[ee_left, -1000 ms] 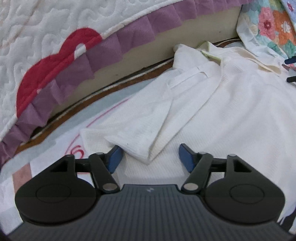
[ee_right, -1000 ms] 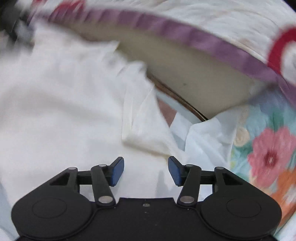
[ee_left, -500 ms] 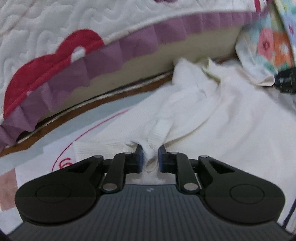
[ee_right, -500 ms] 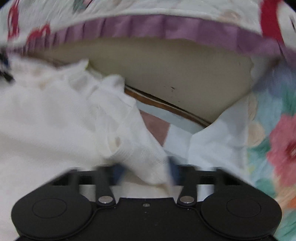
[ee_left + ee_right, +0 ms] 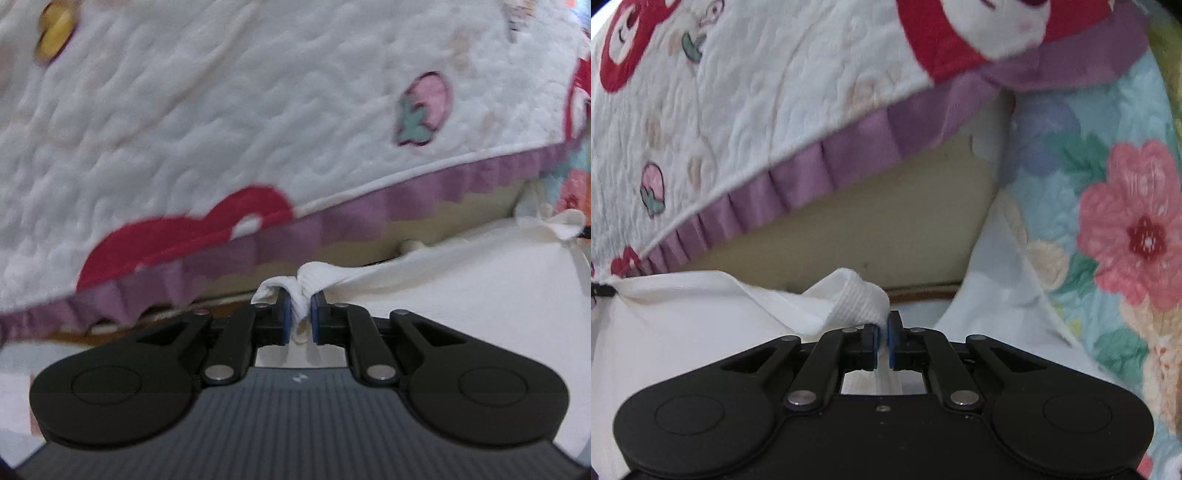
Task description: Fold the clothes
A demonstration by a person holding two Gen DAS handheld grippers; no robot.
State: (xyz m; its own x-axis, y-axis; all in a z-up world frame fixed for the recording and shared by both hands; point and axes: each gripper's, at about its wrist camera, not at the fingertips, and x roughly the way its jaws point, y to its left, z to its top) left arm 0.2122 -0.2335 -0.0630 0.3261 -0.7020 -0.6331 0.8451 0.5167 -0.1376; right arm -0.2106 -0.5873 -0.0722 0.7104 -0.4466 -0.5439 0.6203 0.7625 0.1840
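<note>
Grippers both level, pointing at quilt (image 5: 221,129) edge: left gripper (image 5: 300,317) & right gripper (image 5: 882,339) each clenched on a bunch of white garment (image 5: 461,295).

I am working in a home, in a bedroom by the look of it. A quilted white bedspread (image 5: 229,122) with red cartoon patches, small strawberries and a purple ruffle (image 5: 798,184) hangs over a beige bed base (image 5: 886,229). A pastel floral quilt (image 5: 1108,221) lies beside it, and a white garment (image 5: 461,295) is spread below.
</note>
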